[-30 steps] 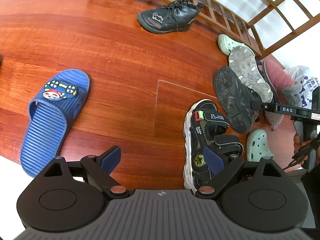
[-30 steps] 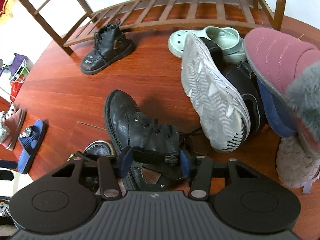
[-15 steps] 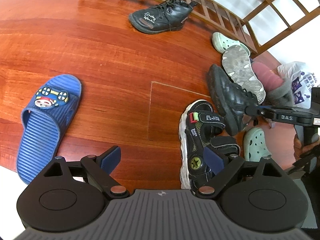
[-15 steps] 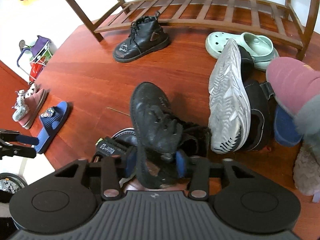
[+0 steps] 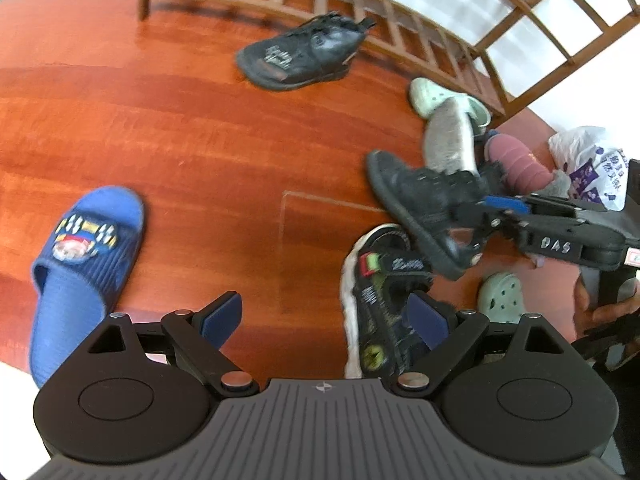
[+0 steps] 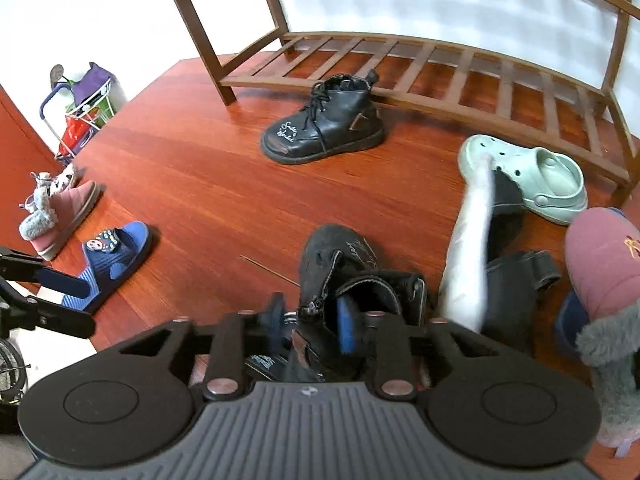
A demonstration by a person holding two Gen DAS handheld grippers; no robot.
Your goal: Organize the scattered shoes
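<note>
Between the two blue pads of the right gripper sits the collar of a black boot: one pad is inside the opening, the other is outside, so the gripper is closed on the boot's upper edge. The boot's toe points forward, away from the gripper, over the wooden floor. From the left wrist camera this same boot looks lifted and tilted above a dark sandal with a white sole, but whether they touch I cannot tell, because the picture is blurred.

Far ahead of the right gripper, the second black boot stands upright on the floor, just in front of the lowest slats of the wooden shoe rack. To the right of the held boot, a shoe with a pale sole lies on its side, with a mint green clog behind it and a pink slipper with grey fur further right.

The left gripper is wide open and holds nothing; it hangs above the floor. On its left side lies a blue slide sandal with a cartoon picture on the strap. A person's hand shows at the right edge, under the other gripper's body.
</note>
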